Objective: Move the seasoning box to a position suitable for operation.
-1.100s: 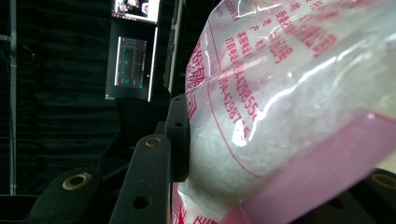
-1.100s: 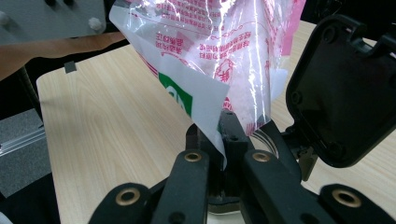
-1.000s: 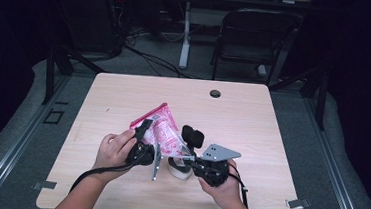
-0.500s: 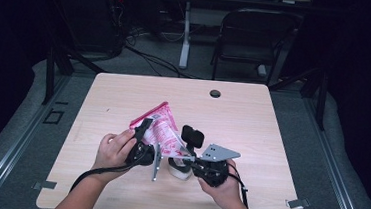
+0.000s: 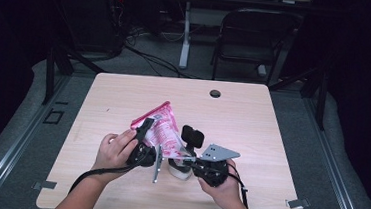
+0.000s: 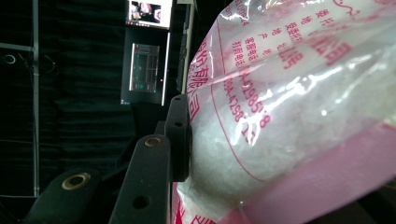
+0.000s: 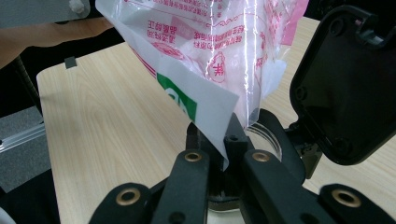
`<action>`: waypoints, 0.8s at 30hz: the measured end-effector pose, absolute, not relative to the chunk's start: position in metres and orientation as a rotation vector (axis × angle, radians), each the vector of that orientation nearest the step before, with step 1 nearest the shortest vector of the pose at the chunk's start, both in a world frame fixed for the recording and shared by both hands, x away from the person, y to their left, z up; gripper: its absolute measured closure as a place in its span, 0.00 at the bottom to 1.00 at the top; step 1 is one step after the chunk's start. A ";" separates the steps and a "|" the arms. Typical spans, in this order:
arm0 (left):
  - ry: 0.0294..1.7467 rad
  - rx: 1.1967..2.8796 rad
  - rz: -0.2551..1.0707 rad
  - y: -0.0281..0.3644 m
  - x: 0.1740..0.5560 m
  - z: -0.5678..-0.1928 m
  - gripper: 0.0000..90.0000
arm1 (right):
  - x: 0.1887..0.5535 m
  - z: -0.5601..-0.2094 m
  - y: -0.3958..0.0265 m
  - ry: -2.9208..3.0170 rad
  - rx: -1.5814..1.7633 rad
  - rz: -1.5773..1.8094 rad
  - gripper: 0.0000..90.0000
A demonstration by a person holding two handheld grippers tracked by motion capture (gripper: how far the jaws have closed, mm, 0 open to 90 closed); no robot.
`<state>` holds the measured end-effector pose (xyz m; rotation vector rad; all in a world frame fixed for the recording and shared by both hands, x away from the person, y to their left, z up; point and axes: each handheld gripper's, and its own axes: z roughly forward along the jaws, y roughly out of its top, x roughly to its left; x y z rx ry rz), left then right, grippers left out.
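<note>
1. A pink-and-clear plastic bag (image 5: 160, 128) with pink print, holding a white filling, is lifted above the near middle of the table (image 5: 272, 121), tilted with one corner pointing up and away from the person.
2. The left gripper (image 5: 147, 131) is clamped on the bag's bulging side; in the left gripper view one jaw pad presses into the film (image 6: 280, 107), the jaws partly apart around the filled bulk.
3. The right gripper (image 7: 223, 140) has its jaws closed together on the bag's lower corner, a white-and-green edge (image 7: 196, 100) pinched between the pads.
4. Directly under that corner stands a small glass jar (image 5: 179, 168); its rim shows behind the right gripper's jaws.
5. A small black object (image 5: 192, 136) sits just beside the bag, above the jar.
6. A round dark grommet (image 5: 215, 93) lies at the table's far edge, well apart.
</note>
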<state>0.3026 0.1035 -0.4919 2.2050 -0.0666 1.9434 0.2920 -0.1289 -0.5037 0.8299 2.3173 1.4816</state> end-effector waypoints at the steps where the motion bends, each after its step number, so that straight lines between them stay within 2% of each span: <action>1: -0.066 2.205 1.942 0.103 0.303 -0.492 0.78 | 0.292 -0.504 -0.129 2.317 0.829 1.480 1.00; 24: -0.061 2.205 1.927 0.103 0.303 -0.491 0.78 | 0.292 -0.505 -0.129 2.318 0.834 1.471 1.00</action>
